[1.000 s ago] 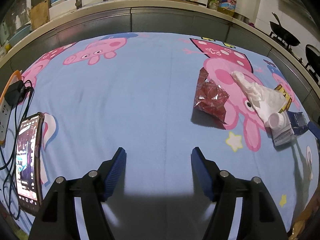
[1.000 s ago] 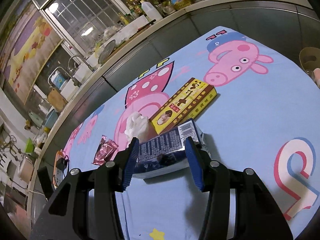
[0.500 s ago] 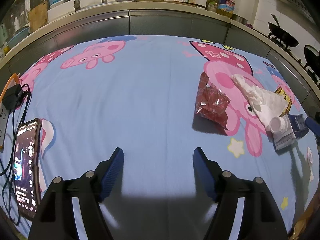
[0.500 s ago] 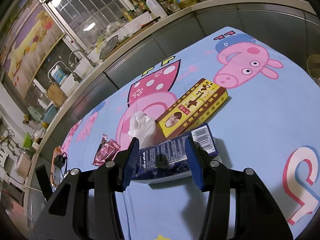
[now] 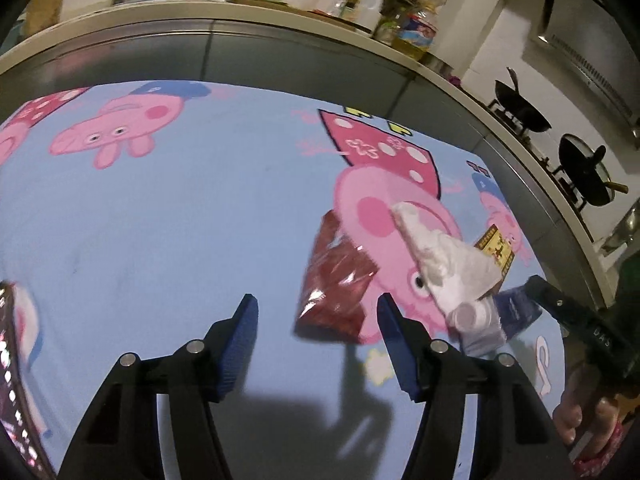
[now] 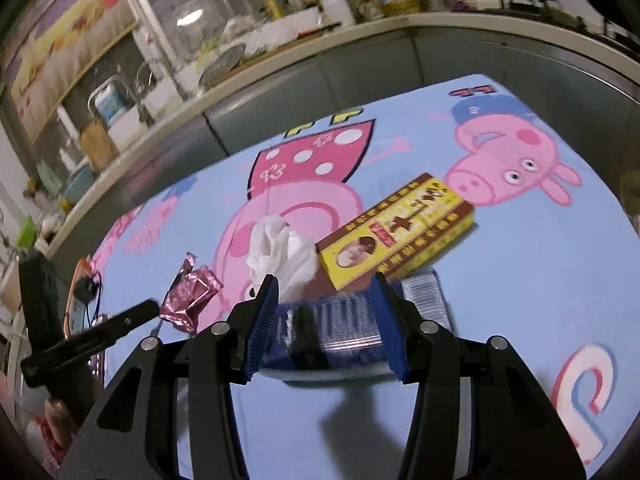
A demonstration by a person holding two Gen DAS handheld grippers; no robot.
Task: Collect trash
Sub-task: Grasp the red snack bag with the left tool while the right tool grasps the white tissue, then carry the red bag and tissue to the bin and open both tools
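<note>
A dark blue packet (image 6: 352, 316) is gripped by the right claw (image 6: 326, 320); the left claw (image 5: 316, 344), open, has just been narrowing. Red wrapper (image 5: 336, 280), tissue (image 6: 280, 256) and yellow box (image 6: 400, 232) remain uncollected on the surface (image 5: 180, 220).

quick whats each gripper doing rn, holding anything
left gripper: open, jaws just closing a little, holding nothing
right gripper: shut on the blue packet

My right fingers (image 6: 382, 320) hide the blue packet's (image 6: 332, 320) sides; its print blurs. The phone (image 5: 12, 380) is cut off at the left edge.
</note>
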